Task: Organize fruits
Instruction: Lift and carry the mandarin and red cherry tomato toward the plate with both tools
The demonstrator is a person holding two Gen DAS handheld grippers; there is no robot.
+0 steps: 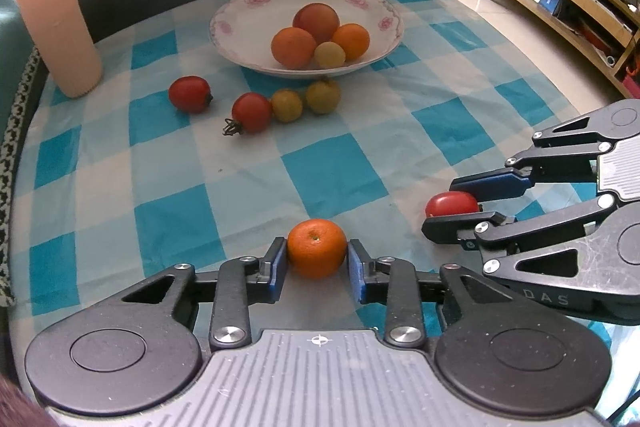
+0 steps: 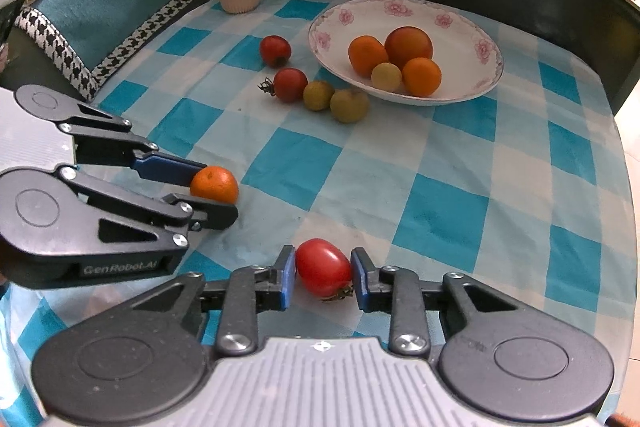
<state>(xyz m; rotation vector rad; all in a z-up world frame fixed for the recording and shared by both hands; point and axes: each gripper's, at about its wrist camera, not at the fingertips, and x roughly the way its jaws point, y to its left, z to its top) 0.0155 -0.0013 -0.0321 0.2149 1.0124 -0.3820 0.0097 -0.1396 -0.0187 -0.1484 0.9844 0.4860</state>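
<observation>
**Two fruits pinched, one bowl to fill**

Both claws are at work near the front edge of the surface. The left claw [image 1: 317,263] pinches a mandarin [image 1: 317,247], its blue pads pressed to either side. The right claw [image 2: 323,273] pinches a tomato [image 2: 323,267] the same way, with the stem low against the right pad.

Both fruits look to be at or just off the cloth [image 1: 328,163], so the lift seems barely begun. The bowl [image 1: 244,7] sits toward the back edge, already holding four fruits heaped near its front wall.

To do this well, I would raise each fruit clear of the four loose ones [image 1: 286,105] lying just in front of the bowl, carry over its rim, and release low into the bare part. Squeeze the tomato gently; it bruises. Send one claw at a time to avoid a clash.
</observation>
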